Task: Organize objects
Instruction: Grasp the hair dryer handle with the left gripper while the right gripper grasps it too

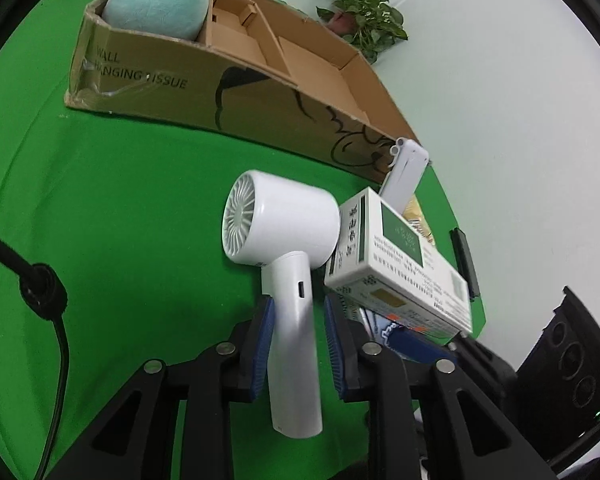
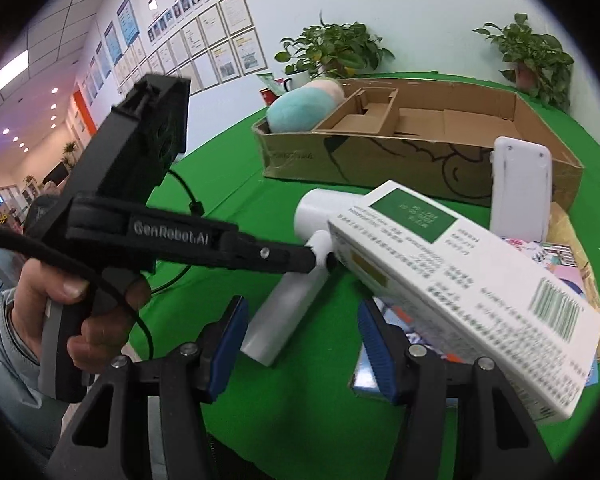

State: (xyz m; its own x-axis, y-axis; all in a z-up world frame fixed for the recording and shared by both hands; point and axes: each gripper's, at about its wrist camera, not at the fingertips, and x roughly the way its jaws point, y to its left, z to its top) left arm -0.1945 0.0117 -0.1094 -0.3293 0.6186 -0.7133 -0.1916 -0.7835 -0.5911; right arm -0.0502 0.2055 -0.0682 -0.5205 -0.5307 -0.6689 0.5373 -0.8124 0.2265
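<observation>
A white hair dryer lies on the green table, with its handle pointing towards me. My left gripper has its blue pads on either side of that handle and is shut on it; in the right wrist view its black fingertips pinch the handle's upper part. My right gripper stands open just before the handle's free end, holding nothing. A white carton with a green label rests tilted on a pile at the right. Behind is a compartmented cardboard box with a teal plush in its left end.
A white folding gadget leans by the box's near wall. Colourful booklets and a yellow packet lie under the carton. A black cable trails at the left. Potted plants stand at the table's far edge.
</observation>
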